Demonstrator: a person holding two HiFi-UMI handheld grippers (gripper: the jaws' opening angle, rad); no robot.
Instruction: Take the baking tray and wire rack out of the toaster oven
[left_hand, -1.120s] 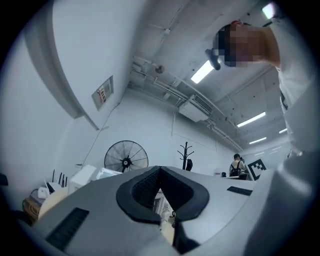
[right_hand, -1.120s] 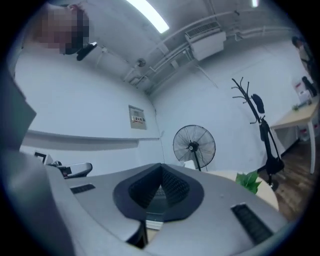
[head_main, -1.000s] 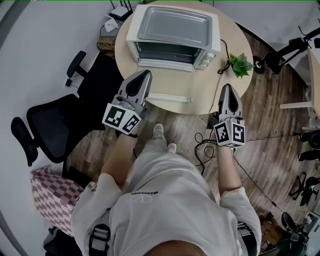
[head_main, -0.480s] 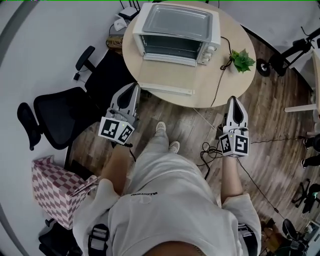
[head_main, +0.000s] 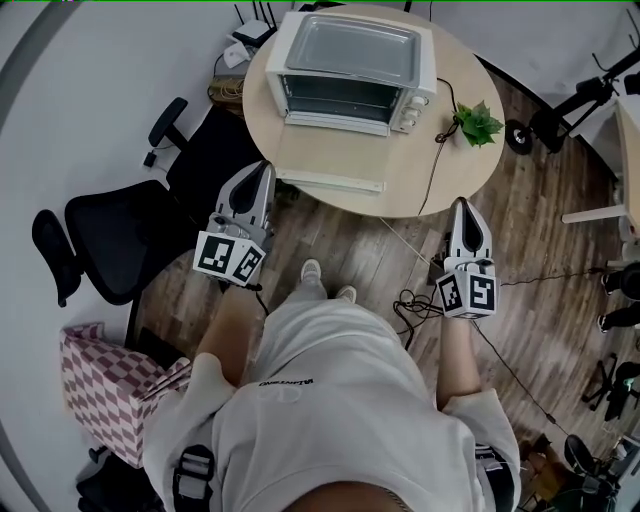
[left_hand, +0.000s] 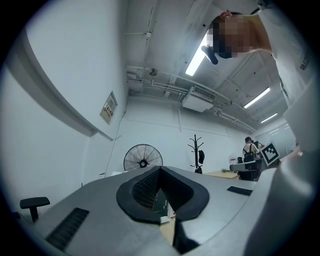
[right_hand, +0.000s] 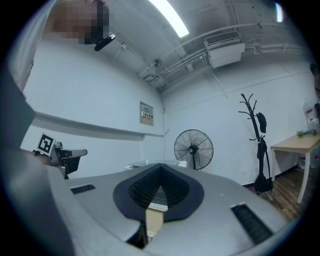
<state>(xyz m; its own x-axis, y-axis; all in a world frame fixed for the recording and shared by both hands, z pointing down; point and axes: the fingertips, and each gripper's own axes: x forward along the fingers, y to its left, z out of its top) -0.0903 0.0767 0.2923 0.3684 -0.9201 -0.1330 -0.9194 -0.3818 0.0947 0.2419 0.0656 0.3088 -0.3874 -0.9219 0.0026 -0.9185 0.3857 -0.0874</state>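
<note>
A white toaster oven (head_main: 355, 65) stands on the round wooden table (head_main: 450, 160), its front facing me. Its dark inside (head_main: 335, 100) hides the baking tray and wire rack from me. A white bar (head_main: 330, 180) lies before the oven, seemingly the handle of the lowered door. My left gripper (head_main: 264, 170) is shut and empty, just off the table's near left edge. Over the floor at the table's near right edge, my right gripper (head_main: 462, 206) is likewise shut and empty. In the left gripper view (left_hand: 160, 171) and the right gripper view (right_hand: 161, 167) the jaws meet with nothing between them.
A black office chair (head_main: 110, 235) stands left of the table. A small green plant (head_main: 478, 125) sits at the table's right edge, its side trailing a cable (head_main: 440, 150). More cables (head_main: 412, 300) lie on the floor by my feet. A checked bag (head_main: 100, 390) sits lower left.
I have stepped back from the table. Both grippers, still shut, have drawn away from the table's edge and now hang over the floor.
</note>
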